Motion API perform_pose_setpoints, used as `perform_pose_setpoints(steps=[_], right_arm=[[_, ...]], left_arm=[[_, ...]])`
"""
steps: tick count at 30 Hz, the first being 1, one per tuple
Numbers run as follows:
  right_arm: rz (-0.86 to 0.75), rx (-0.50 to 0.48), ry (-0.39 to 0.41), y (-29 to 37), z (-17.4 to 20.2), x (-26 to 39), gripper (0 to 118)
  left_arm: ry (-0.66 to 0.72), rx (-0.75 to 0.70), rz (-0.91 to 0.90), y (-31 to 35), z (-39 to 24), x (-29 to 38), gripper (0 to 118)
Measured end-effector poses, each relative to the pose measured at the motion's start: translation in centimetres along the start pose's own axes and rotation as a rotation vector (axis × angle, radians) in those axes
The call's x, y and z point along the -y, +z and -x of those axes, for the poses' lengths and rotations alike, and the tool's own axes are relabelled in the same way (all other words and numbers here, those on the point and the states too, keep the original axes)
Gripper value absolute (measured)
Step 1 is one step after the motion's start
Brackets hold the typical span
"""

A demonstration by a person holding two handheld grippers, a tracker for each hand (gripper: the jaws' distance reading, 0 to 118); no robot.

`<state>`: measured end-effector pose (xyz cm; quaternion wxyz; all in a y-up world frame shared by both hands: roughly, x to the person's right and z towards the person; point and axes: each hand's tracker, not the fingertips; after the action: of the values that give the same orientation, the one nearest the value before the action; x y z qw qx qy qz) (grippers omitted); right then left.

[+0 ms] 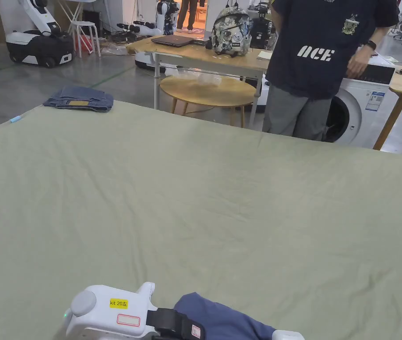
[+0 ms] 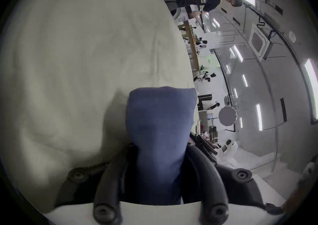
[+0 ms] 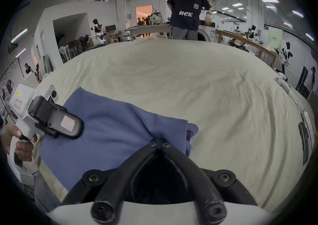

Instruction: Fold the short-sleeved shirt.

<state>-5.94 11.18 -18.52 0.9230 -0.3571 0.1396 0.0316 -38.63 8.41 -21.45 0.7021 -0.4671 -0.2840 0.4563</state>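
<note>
Blue shirt: 1, at near edge of green-covered table, bunched | left gripper: 1, jaws clamped on a fold of shirt | right gripper: 1, jaws pinched on shirt edge, likely both gripping to lift and spread it | folded jeans: 1, far corner | bystander: 1.

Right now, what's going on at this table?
A person holds a gripper in each hand, and both are clamped on a blue shirt at the near edge of the cloth-covered table. The left gripper pinches a bunched part; the right gripper grips an edge. Nothing looks folded yet. Another person stands across the table.
</note>
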Motion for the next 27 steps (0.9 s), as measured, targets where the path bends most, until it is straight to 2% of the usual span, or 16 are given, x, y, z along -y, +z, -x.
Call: perform_pose_setpoints(steps=[3, 12, 19, 27], right_arm=[[-0.004, 0.004, 0.018, 0.2, 0.2, -0.2, 0], [-0.085, 0.013, 0.094, 1.8, 1.3, -2.7, 0], [-0.106, 0.013, 0.128, 0.8, 2.0, -5.4, 0], [-0.07, -0.006, 0.11, -0.9, 2.6, -6.1, 0]], left_arm=[[-0.035, -0.005, -0.002, 0.3, -2.1, 0.5, 19], [-0.067, -0.029, -0.015, 3.6, -4.9, -0.2, 17], [-0.042, -0.102, -0.086, 11.8, -4.5, -1.6, 17], [0.038, -0.246, -0.196, 25.8, -2.6, -4.4, 17]])
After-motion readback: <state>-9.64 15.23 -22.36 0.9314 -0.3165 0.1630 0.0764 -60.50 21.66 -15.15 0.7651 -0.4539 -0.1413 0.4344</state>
